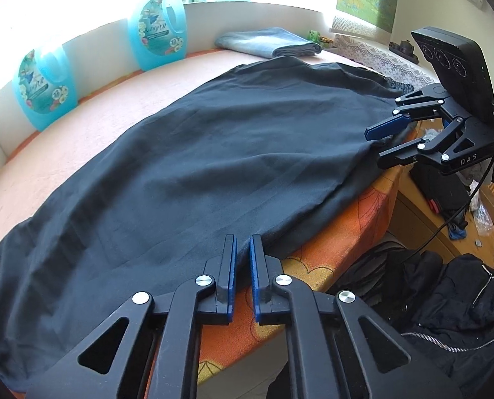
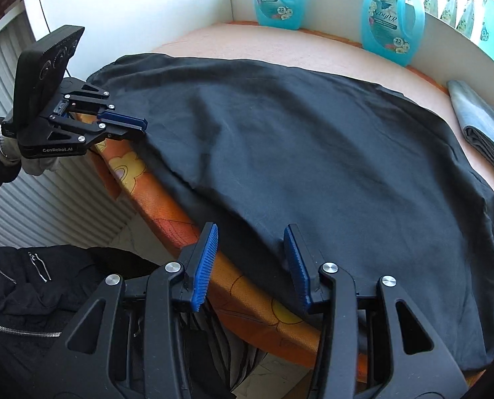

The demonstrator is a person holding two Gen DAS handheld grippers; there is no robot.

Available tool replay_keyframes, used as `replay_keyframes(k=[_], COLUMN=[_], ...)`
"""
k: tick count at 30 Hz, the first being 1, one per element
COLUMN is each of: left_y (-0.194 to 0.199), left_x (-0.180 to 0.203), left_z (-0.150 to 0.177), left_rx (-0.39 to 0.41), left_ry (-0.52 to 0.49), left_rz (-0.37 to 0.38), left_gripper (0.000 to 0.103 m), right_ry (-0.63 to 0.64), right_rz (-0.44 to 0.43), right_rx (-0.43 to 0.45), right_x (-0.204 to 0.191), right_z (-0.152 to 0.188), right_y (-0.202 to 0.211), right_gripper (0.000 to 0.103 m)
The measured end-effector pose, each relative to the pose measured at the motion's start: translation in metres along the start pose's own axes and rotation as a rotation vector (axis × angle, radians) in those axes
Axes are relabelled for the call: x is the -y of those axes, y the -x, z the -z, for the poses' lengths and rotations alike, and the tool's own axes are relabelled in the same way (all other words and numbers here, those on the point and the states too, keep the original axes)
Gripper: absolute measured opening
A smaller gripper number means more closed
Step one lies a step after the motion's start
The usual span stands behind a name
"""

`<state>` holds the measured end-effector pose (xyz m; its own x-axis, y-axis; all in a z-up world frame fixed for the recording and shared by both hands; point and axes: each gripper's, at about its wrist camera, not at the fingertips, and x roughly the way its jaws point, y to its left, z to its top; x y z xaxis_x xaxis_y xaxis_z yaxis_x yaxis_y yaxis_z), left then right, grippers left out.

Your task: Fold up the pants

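Black pants (image 1: 230,139) lie spread flat over a peach bed (image 1: 80,153), their near edge along the orange flowered side (image 2: 137,166). My left gripper (image 1: 243,241) is shut on that near edge; in the right wrist view the left gripper (image 2: 144,125) pinches the hem at the far left, held by a gloved hand (image 2: 37,166). My right gripper (image 2: 250,236) stands open at the bed's rim, one finger over the orange side, the other over the pants (image 2: 313,153). In the left wrist view the right gripper (image 1: 375,148) straddles the fabric near the gathered waistband (image 1: 400,84).
Two blue detergent bottles (image 1: 44,89) (image 1: 159,30) stand against the white wall behind the bed. A folded blue-grey cloth (image 1: 270,41) lies at the far end. A black zipped jacket (image 1: 463,299) is below the bed's side. A ribbed white panel (image 2: 64,206) is at the left.
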<state>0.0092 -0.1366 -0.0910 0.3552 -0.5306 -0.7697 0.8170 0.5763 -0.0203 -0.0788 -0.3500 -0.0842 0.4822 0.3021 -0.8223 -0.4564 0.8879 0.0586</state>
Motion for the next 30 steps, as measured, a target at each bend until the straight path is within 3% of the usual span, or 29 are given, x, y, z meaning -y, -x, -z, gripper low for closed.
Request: replay_keyframes(k=[2,3,11,12,14,15,19,21,22,26,30], left_y=[0.003,0.005,0.019,0.017,0.014,0.012,0.003,0.0,-0.001,0.006,0.014], left_x=[-0.002,-0.003,-0.009,-0.007,-0.003,-0.002,0.0,0.001,0.001,-0.006,-0.005], left_z=[0.002,0.003,0.011,0.011,0.009,0.008,0.004,0.004,0.004,0.006,0.018], left_rx=[0.006,0.011,0.02,0.016,0.011,0.007,-0.011,-0.015,-0.02,-0.015,-0.04], left_ry=[0.015,0.019,0.041,0.033,0.011,0.003,-0.047,-0.073,-0.079,-0.032,-0.042], left_rz=[-0.001,-0.005,-0.013,-0.014,-0.015,-0.02,-0.038,-0.036,-0.035,-0.011,0.005], left_gripper=[0.003,0.003,0.003,0.005,0.022,0.025,0.026,0.018,0.003,0.002,0.002], right_ry=[-0.004,-0.001,0.034,0.047,0.031,0.016,0.006,0.004,0.002,0.004,0.066], right_rz=[-0.007,0.0,-0.015,0.012,0.018,0.012,0.006,0.011,0.012,-0.002,0.015], right_rx=[-0.018,-0.02,-0.023,-0.027,-0.037,-0.038,-0.033,-0.031,-0.03,-0.03,-0.092], right_x=[0.001,0.0,-0.003,-0.004,0.0,0.003,0.008,0.009,0.01,0.008,-0.001], right_z=[-0.003,-0.003,-0.006,-0.005,-0.006,-0.007,-0.008,-0.009,-0.009,-0.009,-0.003], right_y=[-0.003,-0.003,0.008,0.006,0.003,0.002,0.003,0.003,0.004,0.006,-0.003], right_gripper=[0.011,0.008,0.007,0.007,0.007,0.007,0.007,0.007,0.007,0.007,0.007])
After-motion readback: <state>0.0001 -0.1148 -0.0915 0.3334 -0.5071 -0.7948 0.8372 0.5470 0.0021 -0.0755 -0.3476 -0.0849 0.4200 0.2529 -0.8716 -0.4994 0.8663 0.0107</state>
